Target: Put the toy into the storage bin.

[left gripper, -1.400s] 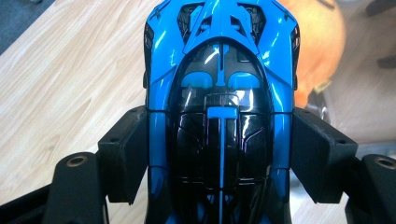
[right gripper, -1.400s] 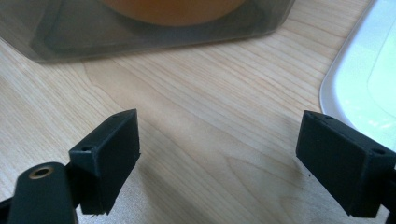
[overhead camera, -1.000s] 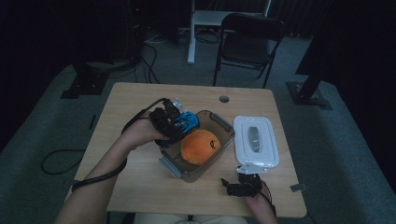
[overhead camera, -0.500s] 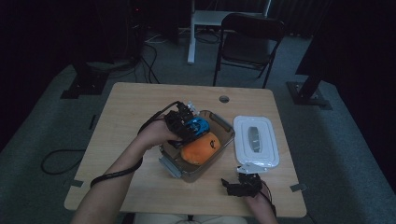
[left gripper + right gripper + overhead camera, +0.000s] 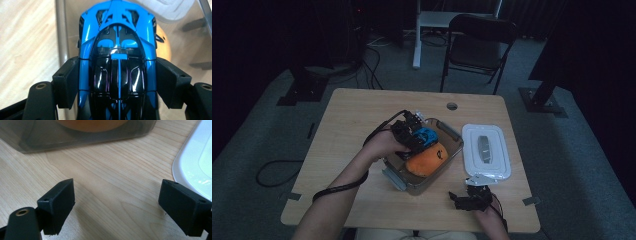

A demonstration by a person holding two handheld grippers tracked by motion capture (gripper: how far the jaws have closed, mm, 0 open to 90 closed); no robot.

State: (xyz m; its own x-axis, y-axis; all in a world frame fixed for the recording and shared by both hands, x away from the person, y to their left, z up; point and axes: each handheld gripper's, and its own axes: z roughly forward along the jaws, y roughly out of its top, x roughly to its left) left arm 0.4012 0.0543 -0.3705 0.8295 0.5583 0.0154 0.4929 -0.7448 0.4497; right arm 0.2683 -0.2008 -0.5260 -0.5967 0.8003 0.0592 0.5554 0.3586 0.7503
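Note:
A blue and black toy car point(image 5: 117, 57) point(image 5: 426, 136) sits between the pads of my left gripper point(image 5: 117, 82) point(image 5: 414, 137), which is shut on its sides. Car and gripper hang inside the clear plastic box point(image 5: 451, 136), at its far left part, beside an orange plush toy point(image 5: 428, 159) point(image 5: 163, 42) that lies in the box. My right gripper point(image 5: 117, 205) point(image 5: 469, 199) rests low over the wood near the table's front edge, jaws wide open with nothing between them, just in front of the box wall point(image 5: 75, 138).
The box's white lid point(image 5: 486, 150) point(image 5: 193, 162) lies flat on the table point(image 5: 352, 125) right of the box. A cable hole point(image 5: 452, 106) is in the far middle of the tabletop. A folding chair point(image 5: 479, 40) stands beyond the table.
My left gripper has carried the blue car rightward and down, from above the box's left rim into the box beside the orange toy. The right gripper has stayed put.

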